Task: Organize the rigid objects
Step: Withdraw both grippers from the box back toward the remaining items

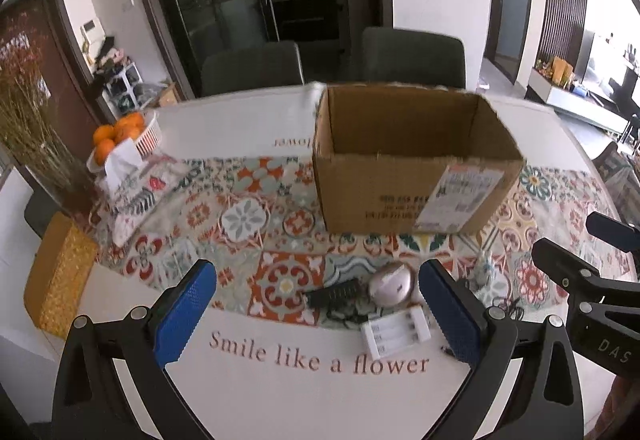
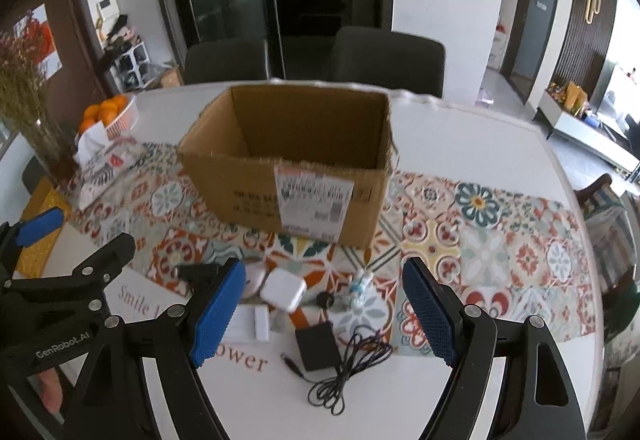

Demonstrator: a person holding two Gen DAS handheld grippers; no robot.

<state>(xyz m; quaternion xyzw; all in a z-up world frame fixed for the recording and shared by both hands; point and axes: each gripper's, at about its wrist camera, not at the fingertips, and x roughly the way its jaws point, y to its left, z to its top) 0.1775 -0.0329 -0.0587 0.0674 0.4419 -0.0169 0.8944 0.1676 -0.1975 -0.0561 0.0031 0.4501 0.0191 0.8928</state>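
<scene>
Open cardboard box (image 2: 288, 176) mid-table (image 1: 224, 392); near edge: battery charger (image 1: 395, 332), black adapter (image 2: 316, 345), possibly a mouse (image 1: 389, 283); left gripper (image 1: 318, 314), right gripper (image 2: 324, 316) agape, empty.

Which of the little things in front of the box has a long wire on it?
The black power adapter does. Its thin black cord lies in a loose tangle beside it on the table. The white square charger shows no wire.

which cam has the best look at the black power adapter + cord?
Right wrist: the black power adapter and its tangled cord lie in full view between the open right gripper's fingers. Left wrist shows only a bit of cord past the left gripper's finger.
</scene>
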